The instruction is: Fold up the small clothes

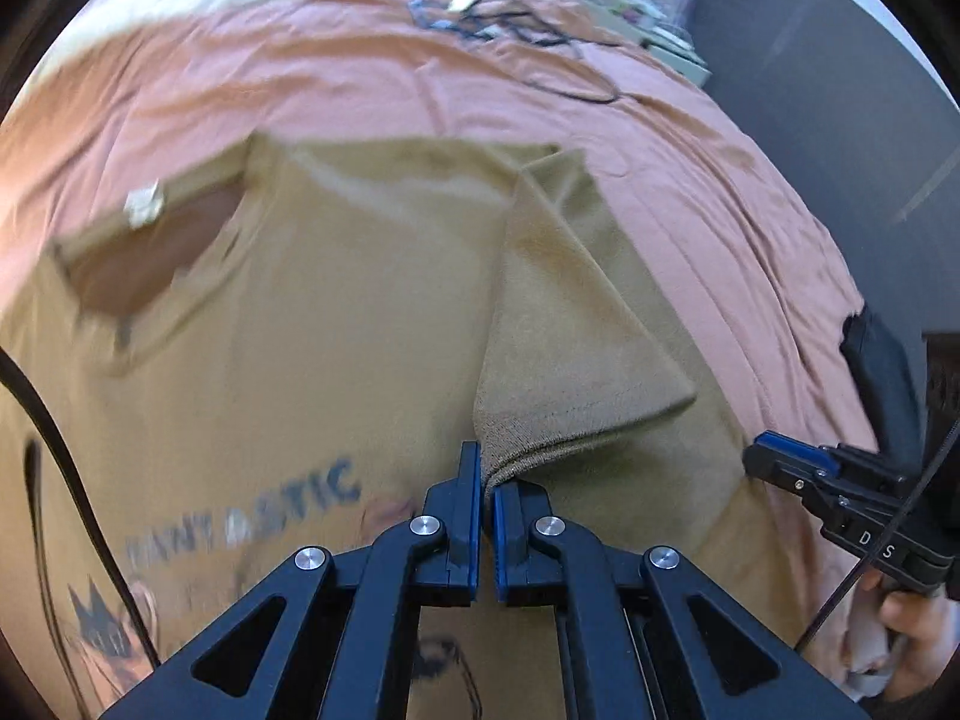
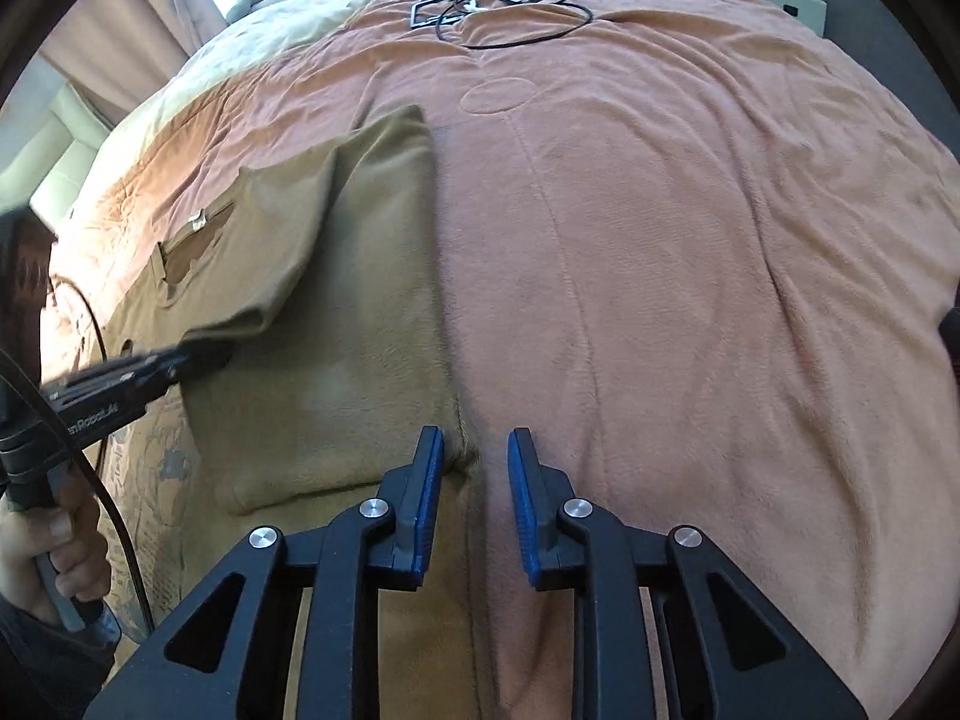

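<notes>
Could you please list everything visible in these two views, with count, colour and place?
T-shirt: one, tan, print on front, lying at the near left of the bed; its sleeve is folded over the body.
Neck label: one, white, at the collar.
Blanket: one, salmon-orange, covering the bed.
Pale bedding: cream, far left of the bed.
Cables: a black tangle, count unclear, far end of the blanket.
Left gripper: black with blue pads, shut on the sleeve hem.
Right gripper: black with blue pads, open, at the T-shirt's right edge.
Hands: two, each holding a gripper handle.
</notes>
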{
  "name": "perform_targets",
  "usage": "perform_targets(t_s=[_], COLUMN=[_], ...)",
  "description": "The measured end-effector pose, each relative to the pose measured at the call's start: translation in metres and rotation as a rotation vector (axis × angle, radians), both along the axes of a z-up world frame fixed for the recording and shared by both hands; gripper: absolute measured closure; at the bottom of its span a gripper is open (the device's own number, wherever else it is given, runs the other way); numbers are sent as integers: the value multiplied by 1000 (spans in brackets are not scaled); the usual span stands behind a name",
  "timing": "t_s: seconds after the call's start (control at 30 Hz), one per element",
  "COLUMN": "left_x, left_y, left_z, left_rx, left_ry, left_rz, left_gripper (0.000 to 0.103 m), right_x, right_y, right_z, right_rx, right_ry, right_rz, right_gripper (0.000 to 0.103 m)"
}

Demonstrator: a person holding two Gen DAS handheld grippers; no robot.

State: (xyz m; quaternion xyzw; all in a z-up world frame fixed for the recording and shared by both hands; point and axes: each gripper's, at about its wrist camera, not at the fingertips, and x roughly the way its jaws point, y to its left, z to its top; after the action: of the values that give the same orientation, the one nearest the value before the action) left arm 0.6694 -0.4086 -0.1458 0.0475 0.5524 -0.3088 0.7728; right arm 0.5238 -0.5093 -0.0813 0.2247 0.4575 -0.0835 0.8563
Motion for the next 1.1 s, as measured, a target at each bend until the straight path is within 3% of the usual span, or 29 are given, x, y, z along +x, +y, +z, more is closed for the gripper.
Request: perform_targets(t_s=[0.07,0.17,0.23,0.3,0.37,0.57,0.67,0.83,0.87,0.9,0.93,1.1], left_x=[-3,-8,-13,-18,-23,-29,-34,-32,-31,-28,-23,-2], left_y=[1,-1,-3,-6,-16,-50,-67,-80,-78,-74,-69,-42], left_z=[-3,6,17,27,33,39,28,-4,-2,1,5,24], left_rx=[33,56,50,46,64,59,92,177,162,141,130,129], left_ry=[3,-48,-89,-141,-181,-221,-204,-158,-164,-158,-152,-199], left_rz=[1,-6,-16,-33,-63,-129,-187,-212,-204,-196,-181,-119], left_gripper=[91,71,43,29,28,28,31,78,81,93,99,99], right_x=[-4,-11,-16,-20,-24,-39,-46,-57,-58,-59,-60,-60], right_y=[-1,-3,-7,-11,-14,-20,-24,-25,-24,-24,-24,-26], right_z=[0,1,3,3,3,10,14,16,16,16,17,21], right_rx=[22,39,51,63,76,96,91,92,89,86,84,108], right_ry=[-6,-11,-18,-24,-34,-68,-79,-93,-92,-91,-92,-113], right_rz=[-9,-14,-14,-12,-13,-18,-27,-38,-38,-37,-36,-42], right_gripper=[84,84,84,83,83,83,83,83,83,83,83,83])
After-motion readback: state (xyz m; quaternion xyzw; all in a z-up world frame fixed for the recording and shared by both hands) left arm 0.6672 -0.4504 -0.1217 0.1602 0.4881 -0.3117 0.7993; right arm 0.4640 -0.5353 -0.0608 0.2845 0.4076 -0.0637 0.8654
